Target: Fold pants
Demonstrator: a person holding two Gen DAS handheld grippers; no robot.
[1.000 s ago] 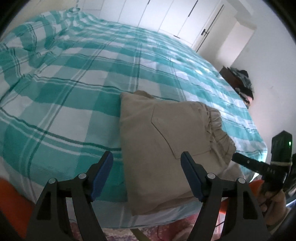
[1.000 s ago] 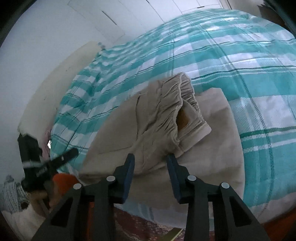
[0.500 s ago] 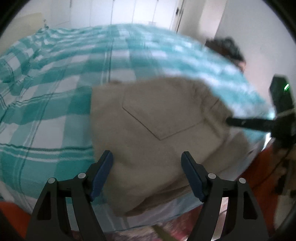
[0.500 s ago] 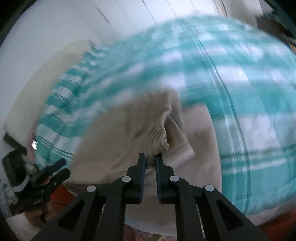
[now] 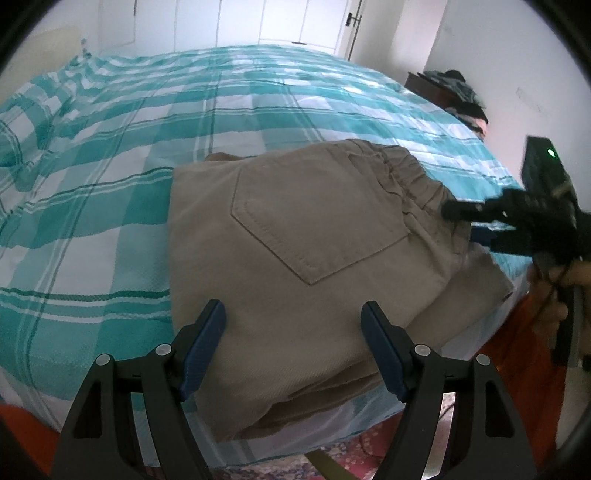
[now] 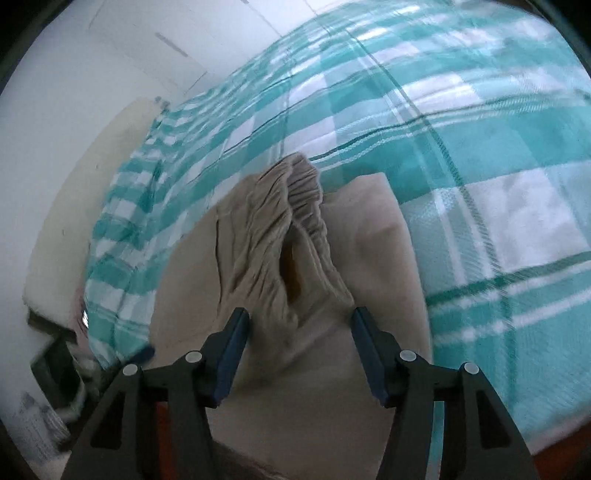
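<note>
Where pants [image 5: 303, 236] overhang the bed [image 5: 110, 206], layers blur.

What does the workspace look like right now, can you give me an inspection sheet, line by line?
Surface: bed with a teal and white checked cover, rumpled toward the far left.
Job's things: tan pants folded into a stack at the near edge of the bed, back pocket up, elastic waistband on the right.
Clutter: dark pile of clothes on a cabinet by the far wall.
Grippers: left gripper open, above the near edge of the pants; right gripper open, at the waistband.
Cables: nothing seen.
Surroundings: white wardrobe doors behind the bed, white walls, patterned rug below the bed edge.
</note>
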